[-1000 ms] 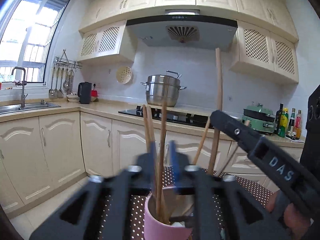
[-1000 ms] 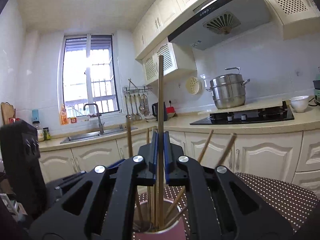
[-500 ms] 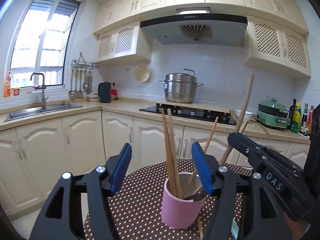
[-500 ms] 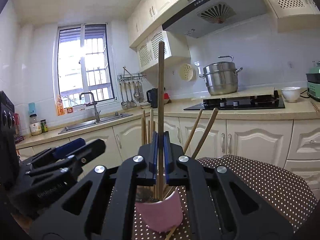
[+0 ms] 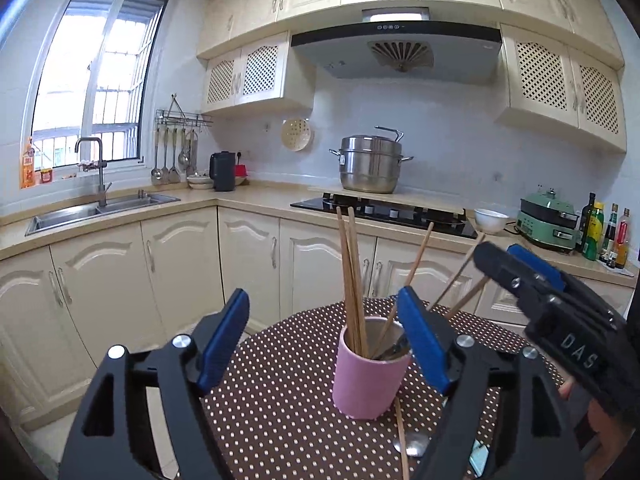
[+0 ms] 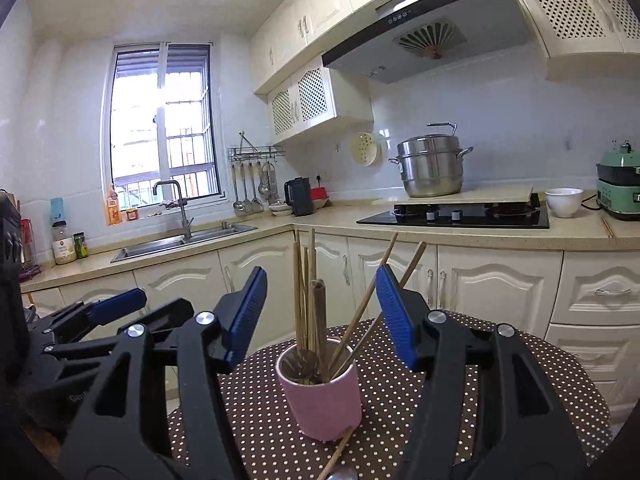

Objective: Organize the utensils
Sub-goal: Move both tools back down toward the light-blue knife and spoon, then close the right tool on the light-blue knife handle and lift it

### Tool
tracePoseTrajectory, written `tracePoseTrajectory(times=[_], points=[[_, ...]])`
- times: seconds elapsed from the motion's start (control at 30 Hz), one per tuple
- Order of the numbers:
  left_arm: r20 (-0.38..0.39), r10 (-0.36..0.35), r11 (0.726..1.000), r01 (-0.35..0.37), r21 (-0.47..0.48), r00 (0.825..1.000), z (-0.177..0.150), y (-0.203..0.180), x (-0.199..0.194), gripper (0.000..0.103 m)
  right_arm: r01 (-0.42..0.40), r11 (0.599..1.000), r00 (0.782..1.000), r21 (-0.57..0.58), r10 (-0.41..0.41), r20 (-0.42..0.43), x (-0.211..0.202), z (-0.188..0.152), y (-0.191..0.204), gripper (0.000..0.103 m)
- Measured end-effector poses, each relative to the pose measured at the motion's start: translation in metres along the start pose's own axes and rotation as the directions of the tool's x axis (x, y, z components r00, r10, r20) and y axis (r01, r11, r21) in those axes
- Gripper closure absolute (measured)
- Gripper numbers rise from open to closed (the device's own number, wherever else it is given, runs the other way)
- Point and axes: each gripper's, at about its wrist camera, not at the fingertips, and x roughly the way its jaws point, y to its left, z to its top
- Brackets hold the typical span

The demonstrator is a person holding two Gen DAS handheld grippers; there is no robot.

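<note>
A pink cup [image 5: 370,376] [image 6: 324,396] stands on the brown dotted tablecloth [image 5: 280,400] and holds several wooden chopsticks [image 5: 352,280] [image 6: 310,300], some upright, some leaning right. My left gripper [image 5: 322,340] is a little short of the cup, its jaws opening, with nothing pressed between the blue pads. My right gripper [image 6: 320,316] also faces the cup, its jaws opening, and the chopsticks stand free beyond its pads. Each gripper shows in the other's view: the right gripper [image 5: 520,276] and the left gripper [image 6: 104,312].
A loose chopstick [image 5: 400,432] [image 6: 340,452] and a metal spoon [image 5: 412,444] lie on the cloth in front of the cup. Behind the round table run cream cabinets, a counter with a sink [image 5: 100,210], a black hob [image 6: 452,214] and a steel pot [image 6: 430,172].
The right jaws opened and let go of the tall chopstick, which now stands in the cup. The left jaws spread wider. Both grippers drew back from the cup.
</note>
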Motion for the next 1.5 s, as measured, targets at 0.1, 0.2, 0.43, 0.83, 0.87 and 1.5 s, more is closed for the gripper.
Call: tracePoseTrajectory(times=[0.1,0.2,0.43,0.83,0.87,1.5], points=[[-0.040,-0.006,1.000,0.006,0.000,0.999,-0.003,-0.001,-0.005,0.027,0.023,1.000,1.000,-0.004,-0.023,-0.001,-0.015,0.003,-0.002,0.046],[-0.097,-0.033,0.999,0.034,0.003,0.995,-0.008,-0.003,-0.007,0.027,0.039,0.999,0.999,-0.001,-0.039,-0.030,-0.026,0.003,-0.008,0.043],[-0.334,-0.121,0.992,0.128,0.000,0.935,-0.038,-0.015,0.014,0.027,0.102,0.995,0.979,-0.007,-0.102,-0.175,-0.037,-0.015,-0.034,0.041],[-0.620,-0.122,0.986,0.166,0.014,0.775,-0.103,-0.050,0.068,0.037,0.186,0.979,0.875,0.084,-0.127,-0.468,-0.033,-0.078,-0.084,0.040],[-0.633,-0.119,0.986,0.167,0.017,0.765,-0.107,-0.052,0.073,0.039,0.189,0.978,0.868,0.087,-0.125,-0.481,-0.034,-0.082,-0.087,0.040],[-0.721,-0.030,0.985,0.144,0.098,0.693,-0.133,-0.084,0.138,0.092,0.219,0.975,0.694,0.036,-0.129,-0.709,0.009,-0.114,-0.095,0.040]])
